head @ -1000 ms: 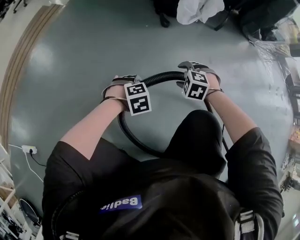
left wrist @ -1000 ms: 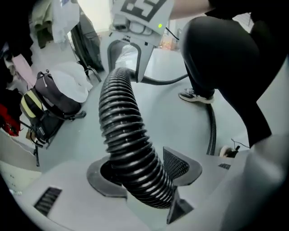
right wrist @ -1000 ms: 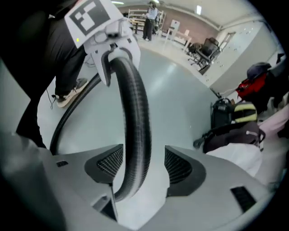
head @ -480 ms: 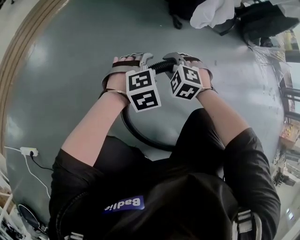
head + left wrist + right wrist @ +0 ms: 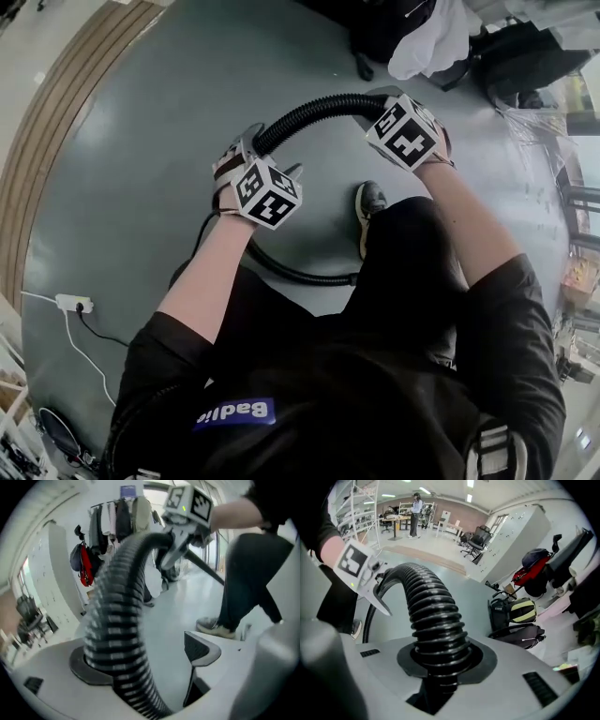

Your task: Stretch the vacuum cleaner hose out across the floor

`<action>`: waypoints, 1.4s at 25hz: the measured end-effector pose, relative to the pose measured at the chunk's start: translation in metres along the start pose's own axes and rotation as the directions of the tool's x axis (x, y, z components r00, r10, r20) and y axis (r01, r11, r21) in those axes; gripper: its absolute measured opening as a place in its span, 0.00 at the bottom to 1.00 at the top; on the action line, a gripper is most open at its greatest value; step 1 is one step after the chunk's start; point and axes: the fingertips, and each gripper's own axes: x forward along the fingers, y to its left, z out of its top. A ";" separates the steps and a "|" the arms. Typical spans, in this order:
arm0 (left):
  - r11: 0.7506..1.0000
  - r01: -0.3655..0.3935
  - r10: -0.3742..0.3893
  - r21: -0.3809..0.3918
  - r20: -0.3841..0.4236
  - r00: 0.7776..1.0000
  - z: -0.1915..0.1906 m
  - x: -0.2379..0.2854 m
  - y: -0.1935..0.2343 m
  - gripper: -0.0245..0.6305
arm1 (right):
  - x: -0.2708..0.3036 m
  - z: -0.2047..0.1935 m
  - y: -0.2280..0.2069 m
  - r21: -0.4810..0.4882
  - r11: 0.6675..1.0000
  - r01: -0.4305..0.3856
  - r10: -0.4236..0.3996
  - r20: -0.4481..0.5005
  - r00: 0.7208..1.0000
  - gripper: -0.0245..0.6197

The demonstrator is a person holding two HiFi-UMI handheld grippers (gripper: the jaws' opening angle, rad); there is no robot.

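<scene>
Two grippers share one black ribbed hose (image 5: pixel 309 111). The left gripper (image 5: pixel 145 658) is opening its jaws wide; the hose leans on the left pad, clear of the right one. It arches over to the right gripper (image 5: pixel 440 663), whose pads pinch it while easing apart slightly. The hose's floor loop vanishes behind the person's leg (image 5: pixel 403 272).

The hose (image 5: pixel 309 106) is black ribbed plastic, faintly glossy on its ridges. The floor (image 5: pixel 141 206) is smooth grey-green with a soft sheen — edged by a pale wood strip (image 5: pixel 70 131). The shirt (image 5: pixel 356 394) is matt black cloth.
</scene>
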 end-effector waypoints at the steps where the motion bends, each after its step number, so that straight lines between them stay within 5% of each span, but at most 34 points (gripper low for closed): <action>1: 0.995 -0.051 0.056 0.085 -0.049 0.997 -0.008 0.006 0.010 0.75 | -0.002 -0.001 -0.007 0.022 1.000 -0.010 0.010 0.020 1.000 0.19; 3: 0.965 -0.091 0.127 0.248 -0.134 0.983 -0.024 0.017 0.029 0.75 | -0.001 -0.011 -0.022 0.074 0.997 -0.039 0.035 0.054 0.998 0.20; 4: 0.946 -0.093 0.150 0.309 -0.164 0.975 -0.031 0.021 0.038 0.67 | 0.005 -0.020 -0.028 0.093 0.994 -0.059 0.053 0.063 0.997 0.20; 5: 0.931 -0.090 0.162 0.352 -0.180 0.970 -0.034 0.023 0.047 0.48 | 0.014 -0.031 -0.031 0.105 0.991 -0.085 0.078 0.064 0.995 0.21; 7: 0.904 -0.074 0.174 0.421 -0.205 0.963 -0.032 0.026 0.063 0.41 | 0.039 -0.055 -0.026 0.101 0.982 -0.161 0.156 0.049 0.986 0.22; 11: 0.810 -0.015 0.256 0.587 -0.330 0.909 -0.033 0.036 0.090 0.35 | 0.093 -0.073 -0.003 -0.068 0.959 -0.273 0.275 0.020 0.961 0.42; 16: 0.735 0.104 0.305 0.670 -0.463 0.832 -0.009 0.057 0.107 0.29 | 0.120 0.008 0.015 -0.392 0.877 -0.278 0.384 0.221 0.897 0.48; 21: 0.693 0.121 0.373 0.711 -0.498 0.783 0.039 0.076 0.136 0.28 | 0.151 0.062 0.005 -0.433 0.842 -0.323 0.469 0.290 0.834 0.45; 23: 0.713 0.099 0.378 0.694 -0.501 0.779 0.049 0.085 0.145 0.28 | 0.156 0.066 -0.009 -0.376 0.852 -0.364 0.490 0.328 0.808 0.22; 24: 0.736 0.085 0.373 0.672 -0.507 0.777 0.051 0.088 0.150 0.30 | 0.157 0.066 -0.017 -0.341 0.855 -0.391 0.501 0.348 0.793 0.19; 27: 0.830 0.018 0.349 0.557 -0.545 0.763 0.050 0.092 0.164 0.51 | 0.169 0.053 -0.046 -0.247 0.862 -0.443 0.506 0.359 0.784 0.18; 30: 0.930 -0.078 0.289 0.360 -0.583 0.760 0.040 0.089 0.172 0.57 | 0.183 0.031 -0.084 -0.092 0.856 -0.508 0.504 0.363 0.784 0.18; 32: 0.957 -0.126 0.261 0.259 -0.592 0.763 0.022 0.090 0.170 0.59 | 0.186 0.022 -0.109 -0.020 0.850 -0.526 0.494 0.378 0.783 0.18; 35: 0.950 -0.218 0.305 0.222 -0.531 0.790 -0.010 0.116 0.183 0.63 | 0.188 0.022 -0.139 0.038 0.852 -0.523 0.463 0.414 0.784 0.18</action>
